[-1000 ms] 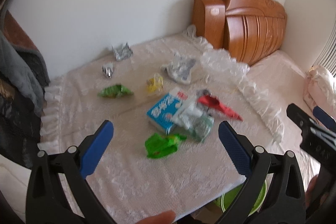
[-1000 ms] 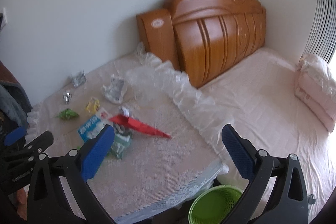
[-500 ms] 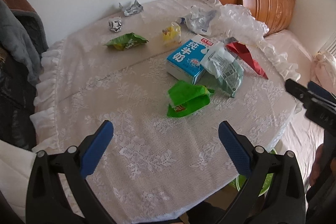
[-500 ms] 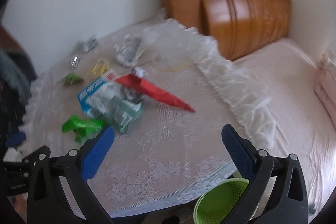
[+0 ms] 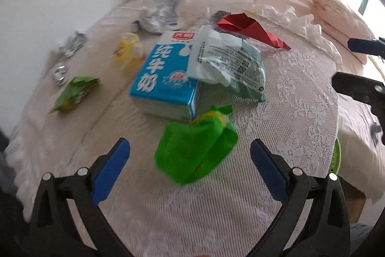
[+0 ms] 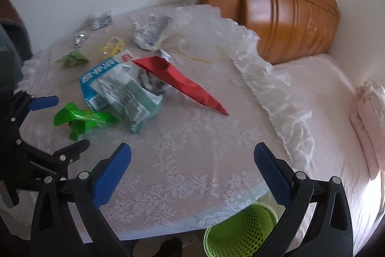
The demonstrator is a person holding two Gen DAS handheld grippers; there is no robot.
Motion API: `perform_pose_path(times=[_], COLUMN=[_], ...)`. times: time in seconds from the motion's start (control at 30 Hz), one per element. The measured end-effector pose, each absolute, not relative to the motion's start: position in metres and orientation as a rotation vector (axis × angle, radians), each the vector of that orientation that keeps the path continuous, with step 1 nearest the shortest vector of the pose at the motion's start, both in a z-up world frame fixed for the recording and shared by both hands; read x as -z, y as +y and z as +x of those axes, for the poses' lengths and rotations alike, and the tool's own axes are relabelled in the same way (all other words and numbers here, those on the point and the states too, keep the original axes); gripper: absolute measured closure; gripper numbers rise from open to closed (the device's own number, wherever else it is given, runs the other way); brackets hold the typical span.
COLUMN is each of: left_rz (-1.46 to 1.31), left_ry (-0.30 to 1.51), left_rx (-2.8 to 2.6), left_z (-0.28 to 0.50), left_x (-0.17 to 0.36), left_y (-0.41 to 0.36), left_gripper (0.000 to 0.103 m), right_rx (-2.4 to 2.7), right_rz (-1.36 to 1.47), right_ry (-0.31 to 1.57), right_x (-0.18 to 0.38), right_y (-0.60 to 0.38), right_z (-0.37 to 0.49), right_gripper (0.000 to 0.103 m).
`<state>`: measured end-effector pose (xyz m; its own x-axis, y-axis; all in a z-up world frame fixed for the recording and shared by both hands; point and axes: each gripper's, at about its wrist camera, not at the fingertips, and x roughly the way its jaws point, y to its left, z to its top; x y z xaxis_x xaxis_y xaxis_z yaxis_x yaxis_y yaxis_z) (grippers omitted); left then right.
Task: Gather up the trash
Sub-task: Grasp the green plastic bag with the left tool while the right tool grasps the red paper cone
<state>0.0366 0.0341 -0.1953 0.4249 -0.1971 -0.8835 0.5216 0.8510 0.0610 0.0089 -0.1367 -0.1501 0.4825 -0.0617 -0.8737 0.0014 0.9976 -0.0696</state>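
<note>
Trash lies on a round table with a lace cloth [image 5: 300, 112]. My left gripper [image 5: 190, 155] is open, just above and around a crumpled green wrapper [image 5: 195, 153], not touching it. Behind it lie a blue milk carton [image 5: 163, 74], a pale green printed packet [image 5: 228, 62] and a red paper cone [image 5: 250, 28]. My right gripper [image 6: 192, 160] is open and empty over the table's near part; the green wrapper [image 6: 81, 119], carton [image 6: 98, 78] and red cone [image 6: 182, 81] lie ahead to its left. A green mesh bin [image 6: 240, 230] stands on the floor below the table edge.
A second green wrapper [image 5: 74, 93], a yellow wrapper [image 5: 127, 49], foil scraps [image 5: 72, 45] and a white crumpled bag [image 5: 158, 13] lie farther back. Clear plastic [image 6: 216, 30] covers the table's far right. A wooden headboard [image 6: 276, 4] and a pink bed [image 6: 332, 112] stand to the right.
My left gripper has moved forward and down to the green wrapper, which now sits between its fingers. My right gripper has shifted slightly closer to the table. Both stay open.
</note>
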Motion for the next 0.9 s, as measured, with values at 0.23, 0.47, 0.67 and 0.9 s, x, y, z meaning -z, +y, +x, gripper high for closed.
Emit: perform_pose_path(times=[0.23, 0.47, 0.67, 0.9], left_rz=[0.345, 0.314, 0.26, 0.222], left_ry=[1.033, 1.045, 1.047, 1.04], left_rx=[0.519, 0.537, 0.552, 0.56], left_z=[0.046, 0.042, 0.036, 0.028], left_x=[0.209, 0.216, 0.212, 0.206], left_y=[0.026, 0.033, 0.041, 0.052], left_gripper=[0.019, 0.049, 0.053, 0.054], right_rx=[0.085, 0.002, -0.12, -0.155], right_rz=[-0.012, -0.033, -0.244, -0.474], right_ry=[1.085, 1.059, 1.023, 1.042], right_x=[0.156, 0.157, 0.156, 0.174], right_y=[-0.136, -0.118, -0.09, -0.101], right_z=[0.004, 0.014, 0.033, 0.086], right_gripper=[0.002, 0.002, 0.002, 0.011])
